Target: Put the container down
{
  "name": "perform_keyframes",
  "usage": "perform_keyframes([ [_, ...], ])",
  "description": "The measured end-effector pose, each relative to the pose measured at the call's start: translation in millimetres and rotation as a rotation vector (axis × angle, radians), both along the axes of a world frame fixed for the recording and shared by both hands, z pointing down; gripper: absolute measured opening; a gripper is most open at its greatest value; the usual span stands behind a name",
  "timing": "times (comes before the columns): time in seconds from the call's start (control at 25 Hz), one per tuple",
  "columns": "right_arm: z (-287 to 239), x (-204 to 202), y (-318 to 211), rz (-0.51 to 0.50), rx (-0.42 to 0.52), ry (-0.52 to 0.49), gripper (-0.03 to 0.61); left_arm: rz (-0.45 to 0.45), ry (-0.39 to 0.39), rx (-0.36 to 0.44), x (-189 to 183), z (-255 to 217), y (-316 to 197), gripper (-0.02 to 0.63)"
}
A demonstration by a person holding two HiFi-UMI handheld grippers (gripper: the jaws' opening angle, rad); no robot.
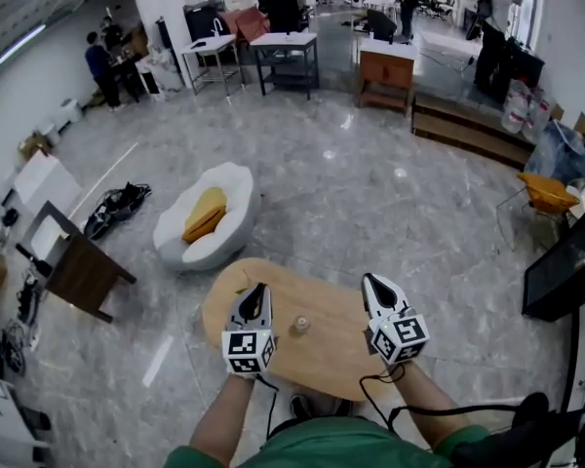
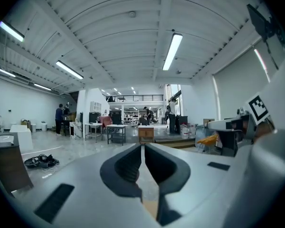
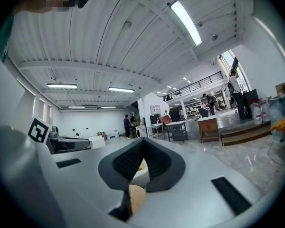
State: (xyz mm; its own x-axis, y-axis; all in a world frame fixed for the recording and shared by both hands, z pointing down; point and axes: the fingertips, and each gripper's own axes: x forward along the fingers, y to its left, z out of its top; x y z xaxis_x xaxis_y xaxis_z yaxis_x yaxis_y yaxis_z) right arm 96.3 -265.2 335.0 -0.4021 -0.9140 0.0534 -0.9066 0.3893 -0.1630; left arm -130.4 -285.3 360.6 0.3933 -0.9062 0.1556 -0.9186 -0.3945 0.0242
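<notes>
Looking down on one oval wooden table (image 1: 324, 357) with a pale, bare top. Seeing one small container (image 1: 300, 326) standing upright near the middle of that table, already set down and touching neither tool. Reading it as a short, pale tan thing with a rounded top; too small to be making out a lid, a label or any print on it.

Holding two grippers over the near half of the table, one on each side of the container. Keeping the left gripper (image 1: 260, 289) just left of the container, its jaws pressed together at the tips and pinching nothing. Keeping the right gripper (image 1: 369, 280) to the container's right, a little farther off, its jaws likewise pressed together and empty.

Showing one cube with black-and-white square markers on each gripper, two cubes in all; carrying patterns only, nothing to be read as words.

Counting one white chair (image 1: 236, 185) beyond the table's far left edge, bearing one yellow cushion (image 1: 206, 214). Counting one dark side table (image 1: 83, 273) well to the left of the wooden table.
</notes>
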Motion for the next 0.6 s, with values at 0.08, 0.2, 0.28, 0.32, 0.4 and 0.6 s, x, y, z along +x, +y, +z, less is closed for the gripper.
perform_keyframes([
  [0.08, -13.4, 1.0, 3.2, 0.01, 0.03, 0.004, 0.012, 0.006, 0.018, 0.02, 2.4, -14.7, 0.4, 0.038],
  [0.2, -33.1, 2.5, 4.3, 0.019, 0.078, 0.008, 0.012, 0.019, 0.051, 0.054, 6.1, -36.8, -1.7, 0.038],
  [0.28, -44.2, 0.6, 8.5, 0.021, 0.098, 0.013, 0.012, 0.02, 0.057, 0.07, 5.2, -46.7, 1.3, 0.038],
  [0.32, -49.0, -0.5, 10.4, 0.021, 0.109, 0.015, 0.012, 0.022, 0.057, 0.078, 4.3, -50.8, 2.7, 0.038],
  [0.4, -58.8, -1.3, 10.8, 0.023, 0.129, 0.019, 0.012, 0.028, 0.06, 0.094, 3.9, -59.7, 2.2, 0.038],
  [0.6, -68.9, -1.0, 14.4, 0.017, 0.145, 0.03, 0.012, 0.041, 0.076, 0.111, 10.4, -72.4, 4.3, 0.038],
])
